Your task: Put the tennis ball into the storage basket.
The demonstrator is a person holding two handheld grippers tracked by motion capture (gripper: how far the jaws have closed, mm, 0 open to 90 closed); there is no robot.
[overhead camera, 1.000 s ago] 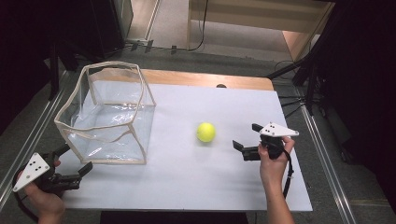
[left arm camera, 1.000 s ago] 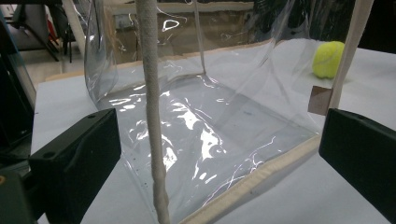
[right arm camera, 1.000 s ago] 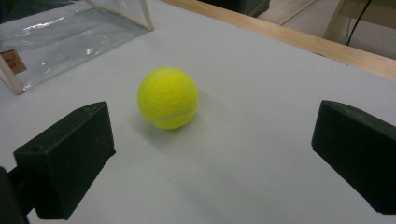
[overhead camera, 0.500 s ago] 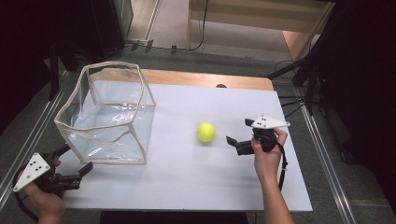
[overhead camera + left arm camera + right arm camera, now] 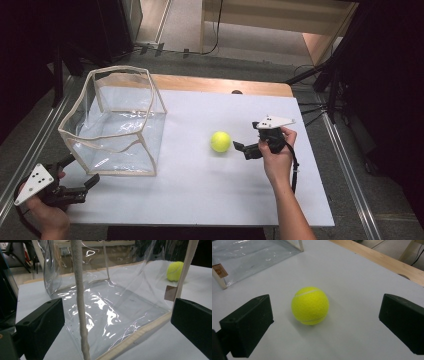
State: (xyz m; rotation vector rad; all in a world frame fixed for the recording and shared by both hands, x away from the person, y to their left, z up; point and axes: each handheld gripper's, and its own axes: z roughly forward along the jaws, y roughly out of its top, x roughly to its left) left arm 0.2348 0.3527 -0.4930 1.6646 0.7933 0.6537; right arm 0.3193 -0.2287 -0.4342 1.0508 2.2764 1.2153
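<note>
A yellow tennis ball (image 5: 220, 141) lies on the white table near its middle. My right gripper (image 5: 242, 149) hovers just to the ball's right, open, its jaws pointing at the ball. In the right gripper view the ball (image 5: 310, 305) sits a little ahead of the gripper (image 5: 325, 320), between the lines of the two spread jaws and touching neither. A clear plastic bag (image 5: 115, 122) with beige trim stands upright at the left. My left gripper (image 5: 82, 175) is open near the bag's front left corner. In the left gripper view the bag (image 5: 112, 302) stands directly ahead of the gripper (image 5: 116, 321), with the ball (image 5: 175, 270) beyond it.
The white table top (image 5: 200, 195) ends in a wooden strip (image 5: 220, 85) at the far edge. Metal rails (image 5: 350, 165) run along both sides. A beige bag handle (image 5: 80, 297) hangs in front of the left gripper's camera.
My right gripper has moved left across the table toward the ball, staying open. The ball, the bag and the left gripper have not moved.
</note>
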